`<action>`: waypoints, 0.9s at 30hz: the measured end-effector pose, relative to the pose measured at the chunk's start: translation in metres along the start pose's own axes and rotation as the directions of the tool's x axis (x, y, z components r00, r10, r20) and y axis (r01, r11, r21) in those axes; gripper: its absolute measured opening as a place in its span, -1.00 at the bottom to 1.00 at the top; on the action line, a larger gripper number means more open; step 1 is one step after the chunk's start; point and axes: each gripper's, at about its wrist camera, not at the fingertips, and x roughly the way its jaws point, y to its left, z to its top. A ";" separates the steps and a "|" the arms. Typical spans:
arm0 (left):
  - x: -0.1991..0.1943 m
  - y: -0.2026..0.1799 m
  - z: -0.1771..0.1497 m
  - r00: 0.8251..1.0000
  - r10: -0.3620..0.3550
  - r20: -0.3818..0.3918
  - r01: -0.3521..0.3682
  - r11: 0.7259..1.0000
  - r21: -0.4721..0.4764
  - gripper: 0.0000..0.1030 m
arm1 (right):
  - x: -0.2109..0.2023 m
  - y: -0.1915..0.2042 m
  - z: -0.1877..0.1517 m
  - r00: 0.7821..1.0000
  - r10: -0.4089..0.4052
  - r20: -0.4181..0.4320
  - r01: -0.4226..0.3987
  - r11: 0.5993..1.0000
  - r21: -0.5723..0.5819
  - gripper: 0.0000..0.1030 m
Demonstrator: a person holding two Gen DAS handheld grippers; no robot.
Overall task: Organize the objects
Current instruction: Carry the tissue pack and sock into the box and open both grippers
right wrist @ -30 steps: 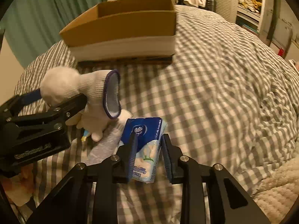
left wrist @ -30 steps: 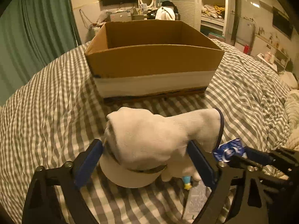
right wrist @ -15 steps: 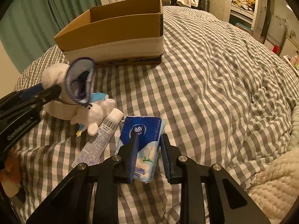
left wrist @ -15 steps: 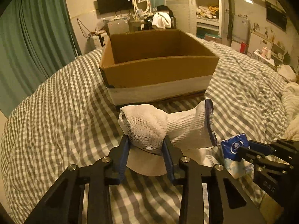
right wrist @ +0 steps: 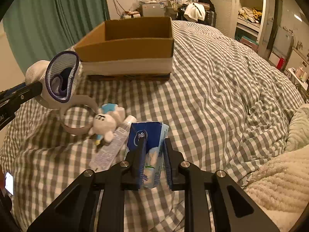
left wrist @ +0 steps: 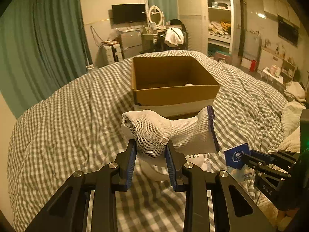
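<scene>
Ahead of the left hand-held gripper (left wrist: 150, 152), clamped on a white sock (left wrist: 166, 131), a cardboard box (left wrist: 173, 94) sits on the checked bed (left wrist: 67, 119). Beyond stand green curtains (left wrist: 38, 48). From the right view, the right hand-held gripper (right wrist: 153, 153) pinches a blue tissue pack (right wrist: 148, 139), its lettering unreadable, beside a plush toy (right wrist: 105, 123) and tube (right wrist: 110, 150).

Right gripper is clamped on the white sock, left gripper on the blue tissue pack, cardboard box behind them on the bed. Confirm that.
Not quite: the grips are swapped. The left wrist view shows the left gripper shut on the white sock; the right wrist view shows the right gripper shut on the blue tissue pack. The cardboard box does sit behind them on the bed.
</scene>
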 end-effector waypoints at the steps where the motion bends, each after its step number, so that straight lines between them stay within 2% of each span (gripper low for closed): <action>1: -0.003 0.002 -0.001 1.000 0.001 0.004 -0.001 1.000 -0.005 -0.42 | -0.004 0.002 -0.001 1.000 -0.002 0.006 0.002 1.000 -0.005 -0.67; 7: -0.020 0.004 -0.003 1.000 0.001 0.025 -0.001 1.000 -0.008 -0.42 | -0.032 0.009 0.004 0.998 -0.004 0.060 0.005 1.000 -0.016 -0.67; 13: -0.031 0.004 0.020 0.998 0.005 0.068 -0.004 1.000 -0.004 -0.42 | -0.062 0.015 0.030 0.992 -0.013 0.129 0.018 0.999 -0.037 -0.68; 17: -0.030 0.011 0.050 0.998 -0.032 0.055 0.034 0.999 -0.042 -0.42 | -0.076 0.020 0.058 0.985 -0.039 0.166 0.051 0.996 -0.066 -0.68; 27: -0.008 0.014 0.127 0.996 -0.031 0.084 0.034 0.999 -0.033 -0.42 | -0.081 0.023 0.136 0.974 -0.002 0.227 0.025 0.995 -0.098 -0.68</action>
